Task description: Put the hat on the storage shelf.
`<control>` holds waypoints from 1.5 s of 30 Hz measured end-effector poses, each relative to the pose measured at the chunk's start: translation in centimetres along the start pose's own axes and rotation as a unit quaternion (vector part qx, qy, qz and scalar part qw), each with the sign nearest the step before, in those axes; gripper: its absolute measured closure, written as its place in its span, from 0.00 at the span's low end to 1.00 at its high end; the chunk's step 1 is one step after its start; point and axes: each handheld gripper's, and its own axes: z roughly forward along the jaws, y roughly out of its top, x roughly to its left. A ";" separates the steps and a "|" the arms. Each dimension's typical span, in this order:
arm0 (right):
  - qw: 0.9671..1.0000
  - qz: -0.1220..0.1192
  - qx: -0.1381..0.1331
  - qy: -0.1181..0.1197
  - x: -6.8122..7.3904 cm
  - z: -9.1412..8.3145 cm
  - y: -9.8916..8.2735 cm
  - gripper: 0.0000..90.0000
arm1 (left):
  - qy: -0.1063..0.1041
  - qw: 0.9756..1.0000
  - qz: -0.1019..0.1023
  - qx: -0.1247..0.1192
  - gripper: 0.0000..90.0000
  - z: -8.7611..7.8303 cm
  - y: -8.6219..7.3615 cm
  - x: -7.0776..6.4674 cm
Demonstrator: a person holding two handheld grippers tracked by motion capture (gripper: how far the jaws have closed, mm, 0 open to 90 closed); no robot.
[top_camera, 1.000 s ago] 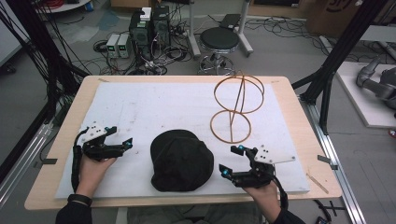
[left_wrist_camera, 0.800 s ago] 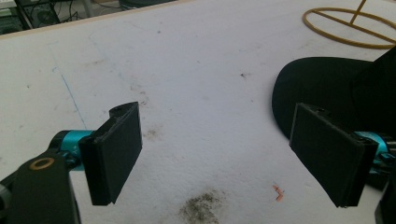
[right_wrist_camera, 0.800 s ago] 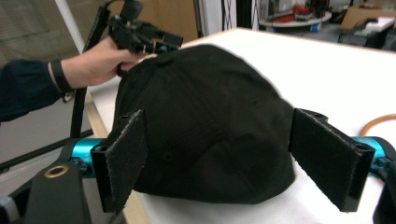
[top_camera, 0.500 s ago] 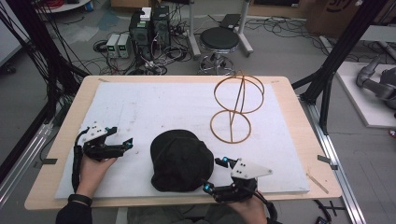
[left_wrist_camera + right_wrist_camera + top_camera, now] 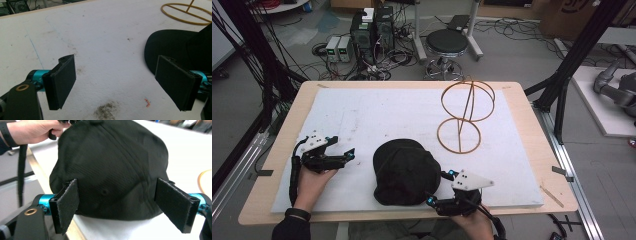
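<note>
Swung round to the bottom edge, the right claw (image 5: 439, 190) now faces the black cap (image 5: 404, 170), jaws spread, nothing gripped; left claw (image 5: 343, 156) waits open too

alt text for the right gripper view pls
A black cap on a white mat sits just past the right gripper, whose two black jaws stand open on either side of it. A hand shows at the upper left.
</note>
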 end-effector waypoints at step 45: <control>1.000 -0.014 0.019 -0.013 0.5 0.7 0.7 0.99 | 0.000 1.000 -0.002 0.009 0.19 0.2 -0.1 -0.1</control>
